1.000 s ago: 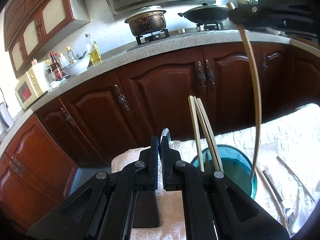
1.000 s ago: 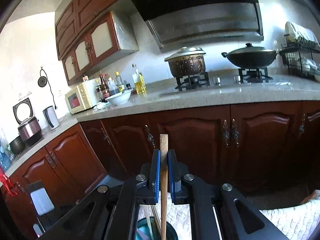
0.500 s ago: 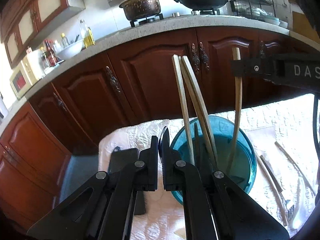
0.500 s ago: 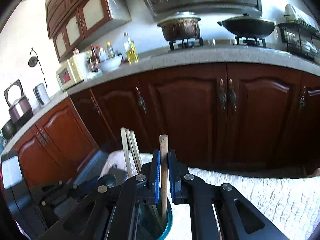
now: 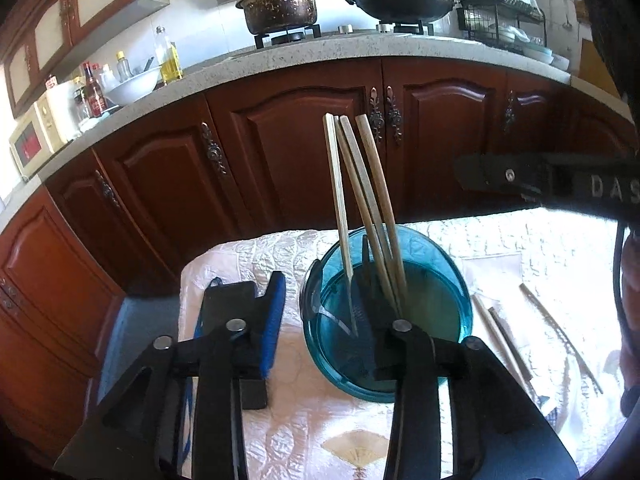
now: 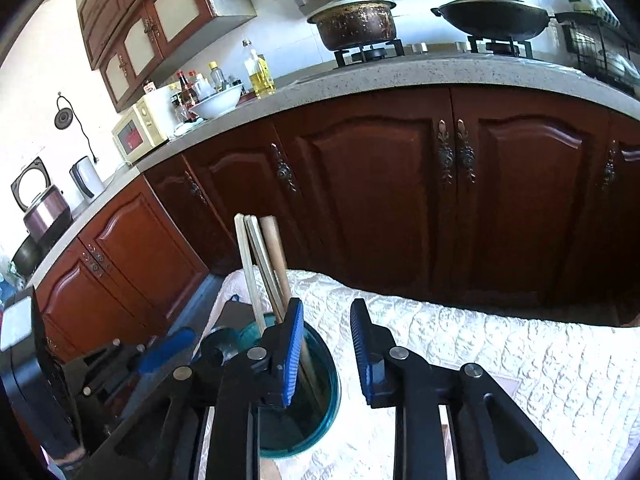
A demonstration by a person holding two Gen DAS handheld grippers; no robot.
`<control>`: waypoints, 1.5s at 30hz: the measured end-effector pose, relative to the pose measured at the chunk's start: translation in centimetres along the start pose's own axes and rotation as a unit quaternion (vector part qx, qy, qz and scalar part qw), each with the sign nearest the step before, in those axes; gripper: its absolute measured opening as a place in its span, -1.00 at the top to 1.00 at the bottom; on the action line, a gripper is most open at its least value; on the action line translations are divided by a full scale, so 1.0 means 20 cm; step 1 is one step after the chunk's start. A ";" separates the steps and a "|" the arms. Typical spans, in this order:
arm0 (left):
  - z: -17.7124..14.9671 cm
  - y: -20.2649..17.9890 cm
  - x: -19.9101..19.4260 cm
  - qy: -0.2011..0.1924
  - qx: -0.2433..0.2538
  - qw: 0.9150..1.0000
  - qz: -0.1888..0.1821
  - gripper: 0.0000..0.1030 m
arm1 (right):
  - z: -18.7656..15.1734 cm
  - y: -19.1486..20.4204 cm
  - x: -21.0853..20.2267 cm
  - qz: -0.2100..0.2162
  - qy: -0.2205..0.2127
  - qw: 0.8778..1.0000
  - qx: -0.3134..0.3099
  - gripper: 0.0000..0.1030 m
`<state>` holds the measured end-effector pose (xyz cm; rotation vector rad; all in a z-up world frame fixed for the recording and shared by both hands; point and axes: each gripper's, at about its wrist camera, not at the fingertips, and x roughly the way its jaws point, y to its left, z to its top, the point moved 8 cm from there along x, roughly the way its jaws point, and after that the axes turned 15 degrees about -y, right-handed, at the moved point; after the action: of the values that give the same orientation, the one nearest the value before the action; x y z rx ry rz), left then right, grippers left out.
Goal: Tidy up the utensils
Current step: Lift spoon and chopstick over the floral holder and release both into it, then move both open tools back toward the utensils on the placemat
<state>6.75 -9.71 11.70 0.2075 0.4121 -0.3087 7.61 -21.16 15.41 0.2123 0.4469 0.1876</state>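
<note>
A teal plastic cup (image 5: 432,300) stands on the white quilted cloth (image 5: 540,240). Several wooden chopsticks (image 5: 360,200) stand upright in it, with a dark utensil among them. My left gripper (image 5: 324,312) is open, its jaws on either side of the cup's left rim. My right gripper (image 6: 326,344) is open and empty, just above and right of the cup (image 6: 320,396) and its chopsticks (image 6: 264,272). More chopsticks (image 5: 500,340) and a metal utensil (image 5: 560,336) lie on the cloth right of the cup.
A black flat object (image 5: 228,312) lies on the cloth left of the cup. Dark wooden cabinets (image 5: 300,140) and a stone counter (image 5: 360,46) with a pot and wok stand behind. The right gripper's body (image 5: 560,184) shows at the right of the left wrist view.
My right gripper lowered a chopstick into the cup and opened, letting it go. My left gripper, shut before, has opened beside the cup.
</note>
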 end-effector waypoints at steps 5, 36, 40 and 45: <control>0.02 -0.02 -0.07 -0.004 -0.012 1.000 -0.003 0.23 | -0.02 0.00 -0.07 0.000 -0.003 1.000 0.001 0.37; -0.18 -0.39 -0.27 0.044 -0.067 0.992 -0.097 0.12 | -0.57 -0.46 -0.43 -0.066 0.104 0.992 -0.004 0.36; -0.27 -0.37 -0.25 0.064 -0.068 0.991 -0.093 0.12 | -0.76 -0.44 -0.31 -0.046 0.149 0.988 0.008 0.54; -0.33 -0.32 -0.24 0.077 -0.078 0.990 -0.087 0.12 | -0.94 -0.42 -0.18 -0.042 0.192 0.980 0.006 0.59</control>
<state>-1.87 -12.82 6.91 0.0414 0.6060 -0.4316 -2.77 -27.00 -1.70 0.1689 0.8407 0.1424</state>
